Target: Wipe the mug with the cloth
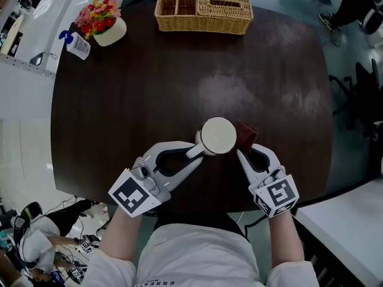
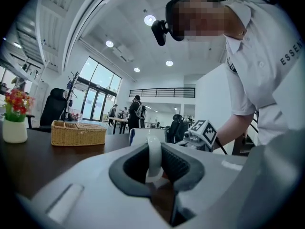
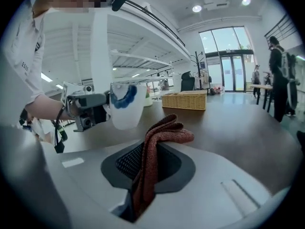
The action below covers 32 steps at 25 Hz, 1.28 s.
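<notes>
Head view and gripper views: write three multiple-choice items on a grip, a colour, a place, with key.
1. The left gripper holds the mug by: A its handle; B its rim; C its base.
2. The cloth in the right gripper is: A blue; B reddish-brown; C white.
3. The wicker basket stands: A beside the mug; B on the floor; C at the table's far edge.
Key: 1 A, handle sits between the jaws; 2 B, seen in the right gripper view; 3 C, far beyond the mug.
</notes>
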Tool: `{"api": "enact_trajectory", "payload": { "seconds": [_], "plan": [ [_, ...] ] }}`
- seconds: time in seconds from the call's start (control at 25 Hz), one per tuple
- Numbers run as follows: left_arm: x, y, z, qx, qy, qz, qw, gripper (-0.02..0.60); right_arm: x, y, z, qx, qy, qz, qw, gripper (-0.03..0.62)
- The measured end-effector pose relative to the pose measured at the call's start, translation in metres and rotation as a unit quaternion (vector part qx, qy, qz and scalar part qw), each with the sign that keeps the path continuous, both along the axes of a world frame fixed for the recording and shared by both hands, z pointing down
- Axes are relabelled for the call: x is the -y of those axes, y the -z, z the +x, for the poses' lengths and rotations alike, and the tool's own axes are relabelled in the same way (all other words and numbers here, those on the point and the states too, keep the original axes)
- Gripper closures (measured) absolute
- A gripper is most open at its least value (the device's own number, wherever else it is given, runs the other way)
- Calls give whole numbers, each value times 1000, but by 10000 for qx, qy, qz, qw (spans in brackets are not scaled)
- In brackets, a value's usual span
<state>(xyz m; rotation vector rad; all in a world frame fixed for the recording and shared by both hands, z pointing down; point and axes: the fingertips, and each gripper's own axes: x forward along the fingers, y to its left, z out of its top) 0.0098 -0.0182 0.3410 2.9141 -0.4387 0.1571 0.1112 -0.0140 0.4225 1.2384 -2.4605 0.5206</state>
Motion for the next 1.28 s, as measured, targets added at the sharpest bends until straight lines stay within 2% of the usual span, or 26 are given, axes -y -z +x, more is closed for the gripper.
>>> {"api": "enact_trajectory", "payload": {
  "seconds": [0.2,0.44,0.64,0.72,0.84,0.92,1.04,1.28],
  "plan": [
    [-2,-40,2,292,-17,-263,9992,520,7,-11,22,-245,-318,-3,9992,516],
    [-4,-65,2,438,-9,-248,9987,520,12,-19,28,-328,-989,-209,9943,516],
    [-9,-76,-2,403,71,-393,9984,520,11,-20,26,-315,-1017,-194,9941,516],
    [-11,-79,-3,475,-104,-163,9987,520,11,-21,25,-305,-988,-201,9944,516],
    [-13,-76,-2,631,-554,575,9948,519,9,-22,22,-347,-920,-206,9949,516],
    [-10,-74,-3,742,-596,811,9922,519,8,-20,20,-342,-877,-220,9953,516],
    [-3,-77,-13,896,-471,891,9909,517,6,-18,14,-327,-843,-258,9956,516],
    [-4,-93,-25,1058,-160,641,9922,516,3,-15,4,-364,-677,-222,9968,516]
  ]
}}
